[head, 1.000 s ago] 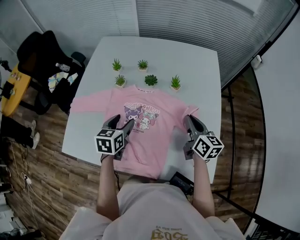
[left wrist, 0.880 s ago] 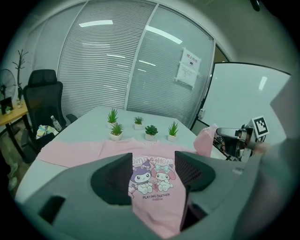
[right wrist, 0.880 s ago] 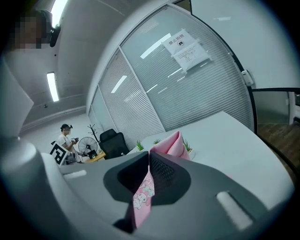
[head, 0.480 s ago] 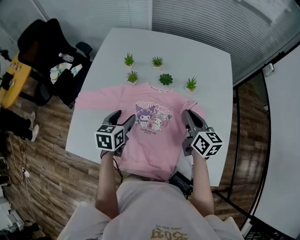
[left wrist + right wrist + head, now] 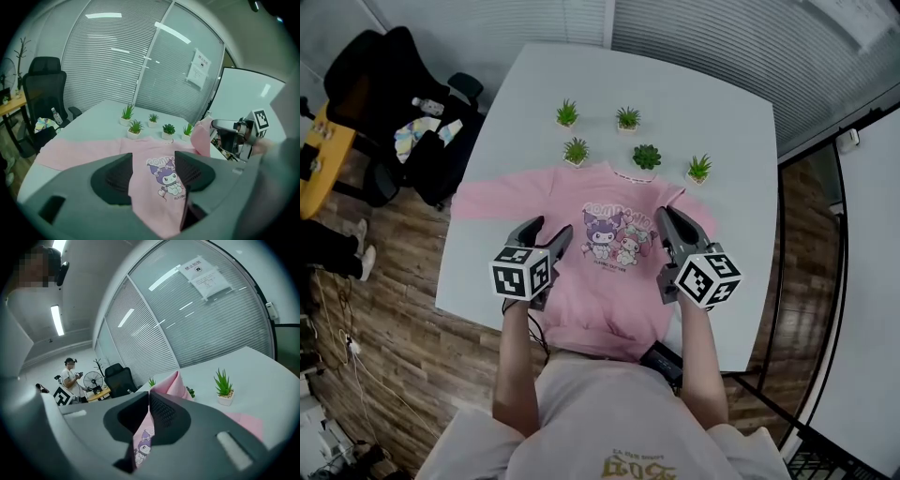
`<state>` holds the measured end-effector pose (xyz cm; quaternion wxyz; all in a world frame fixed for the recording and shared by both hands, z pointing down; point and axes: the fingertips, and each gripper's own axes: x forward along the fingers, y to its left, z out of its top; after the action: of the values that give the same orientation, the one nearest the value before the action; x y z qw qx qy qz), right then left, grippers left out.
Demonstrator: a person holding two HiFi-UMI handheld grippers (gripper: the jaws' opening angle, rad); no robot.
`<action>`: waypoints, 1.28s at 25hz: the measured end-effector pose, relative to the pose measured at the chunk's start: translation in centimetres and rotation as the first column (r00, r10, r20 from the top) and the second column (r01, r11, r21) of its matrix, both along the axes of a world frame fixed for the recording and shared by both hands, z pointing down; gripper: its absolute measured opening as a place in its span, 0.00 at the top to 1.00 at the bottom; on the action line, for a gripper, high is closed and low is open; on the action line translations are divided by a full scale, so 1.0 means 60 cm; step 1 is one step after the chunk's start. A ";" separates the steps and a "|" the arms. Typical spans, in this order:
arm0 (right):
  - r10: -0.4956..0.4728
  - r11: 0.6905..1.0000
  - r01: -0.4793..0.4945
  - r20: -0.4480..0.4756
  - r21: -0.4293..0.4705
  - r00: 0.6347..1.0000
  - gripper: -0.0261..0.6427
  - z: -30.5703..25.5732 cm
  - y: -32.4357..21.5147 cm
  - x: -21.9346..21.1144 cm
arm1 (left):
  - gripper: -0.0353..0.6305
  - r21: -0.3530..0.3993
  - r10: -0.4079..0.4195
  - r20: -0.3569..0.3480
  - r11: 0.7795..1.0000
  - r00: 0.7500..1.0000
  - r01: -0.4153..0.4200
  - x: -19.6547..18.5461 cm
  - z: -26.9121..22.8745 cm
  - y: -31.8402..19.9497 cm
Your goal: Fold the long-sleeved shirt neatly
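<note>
Clamped on the sleeve (image 5: 171,382), your right gripper (image 5: 665,218) is moving in from the table's (image 5: 717,112) right edge across the shirt (image 5: 586,305); the left gripper (image 5: 547,231) is hovering, jaws apart; the sleeve fold is beginning.

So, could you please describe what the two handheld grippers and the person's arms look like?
Both the left gripper and right gripper are grey, with dark ribbed pads and a white cube of black square markers. The forearms are bare; the top is light-coloured.
</note>
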<state>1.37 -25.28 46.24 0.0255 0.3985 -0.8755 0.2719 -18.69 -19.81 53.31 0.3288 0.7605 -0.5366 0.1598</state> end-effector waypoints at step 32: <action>-0.206 0.974 0.194 -0.099 -0.113 0.974 0.93 0.160 -0.035 -0.269 | 0.51 -0.071 0.001 -0.002 0.997 1.000 -0.001 -0.091 0.087 -0.003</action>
<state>-14.75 -27.40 55.84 0.1213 0.3207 -0.8934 0.2902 -24.12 -19.98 58.53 0.3560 0.7489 -0.5298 0.1784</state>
